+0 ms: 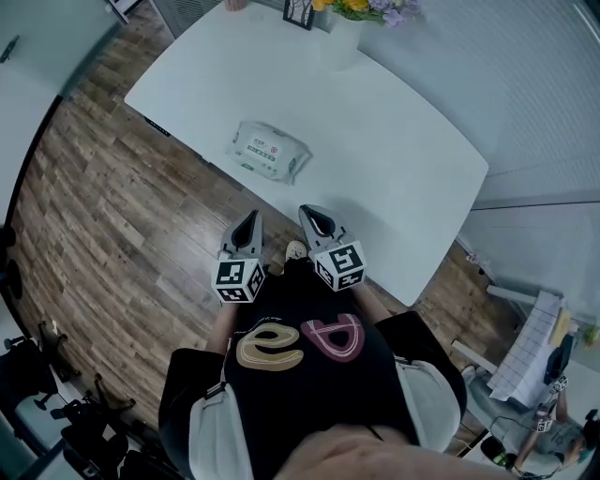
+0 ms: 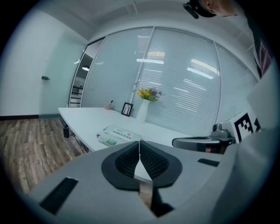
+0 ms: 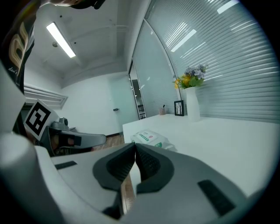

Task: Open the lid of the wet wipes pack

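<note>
The wet wipes pack [image 1: 269, 151] is a white and green soft packet that lies flat near the front edge of the white table [image 1: 394, 159]. It also shows in the left gripper view as the pack [image 2: 116, 134] and in the right gripper view as the pack [image 3: 151, 139]. My left gripper [image 1: 251, 219] is shut and empty, held over the floor just short of the table edge. Beside it my right gripper [image 1: 310, 215] is shut too, its tip at the table's front edge. Both stand a short way from the pack, touching nothing.
A white vase of flowers [image 1: 345, 28] and a small black picture frame [image 1: 299, 13] stand at the table's far side. Wooden floor [image 1: 112, 216] lies left of the table. A glass wall with blinds [image 2: 175, 87] runs behind it.
</note>
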`<state>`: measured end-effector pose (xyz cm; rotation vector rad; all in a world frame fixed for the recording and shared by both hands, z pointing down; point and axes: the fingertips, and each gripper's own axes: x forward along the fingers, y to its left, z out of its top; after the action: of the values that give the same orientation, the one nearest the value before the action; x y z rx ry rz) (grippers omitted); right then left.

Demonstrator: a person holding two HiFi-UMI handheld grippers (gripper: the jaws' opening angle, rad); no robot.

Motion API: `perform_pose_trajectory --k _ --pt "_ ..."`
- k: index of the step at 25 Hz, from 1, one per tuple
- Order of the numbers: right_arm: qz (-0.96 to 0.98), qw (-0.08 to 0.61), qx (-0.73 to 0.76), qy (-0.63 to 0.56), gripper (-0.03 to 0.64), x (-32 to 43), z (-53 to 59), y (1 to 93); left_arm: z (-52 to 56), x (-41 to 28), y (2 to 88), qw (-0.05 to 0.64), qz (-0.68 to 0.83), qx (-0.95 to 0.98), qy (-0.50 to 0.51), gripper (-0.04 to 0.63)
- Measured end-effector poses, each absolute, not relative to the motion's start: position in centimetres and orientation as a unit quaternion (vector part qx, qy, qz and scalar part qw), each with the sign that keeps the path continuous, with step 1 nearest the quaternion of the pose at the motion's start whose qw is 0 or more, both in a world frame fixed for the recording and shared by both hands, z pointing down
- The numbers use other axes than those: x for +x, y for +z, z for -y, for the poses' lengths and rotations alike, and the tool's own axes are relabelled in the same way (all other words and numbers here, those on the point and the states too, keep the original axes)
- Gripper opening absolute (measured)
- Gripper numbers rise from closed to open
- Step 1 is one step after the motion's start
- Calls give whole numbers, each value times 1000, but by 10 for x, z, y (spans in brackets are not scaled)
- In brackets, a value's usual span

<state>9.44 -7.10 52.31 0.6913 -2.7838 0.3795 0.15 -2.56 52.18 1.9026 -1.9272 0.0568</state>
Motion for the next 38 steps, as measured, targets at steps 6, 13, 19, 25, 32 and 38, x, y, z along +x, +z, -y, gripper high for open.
perform_pose_trajectory --k 6,13,19,25,32,38 --pt "957 124 229 130 11 92 80 524 34 1 522 214 700 681 23 18" --pt "956 131 233 124 12 96 90 523 44 -2 521 215 701 679 17 18" --pt "955 137 235 117 12 87 103 523 61 -18 517 205 703 680 15 18" --pt "954 140 239 115 12 72 117 520 80 -42 511 196 705 682 16 18" --pt "952 147 245 106 14 48 128 520 96 -69 515 200 700 685 28 18" --pt "947 160 261 96 14 31 138 521 115 -90 524 202 688 695 46 18"
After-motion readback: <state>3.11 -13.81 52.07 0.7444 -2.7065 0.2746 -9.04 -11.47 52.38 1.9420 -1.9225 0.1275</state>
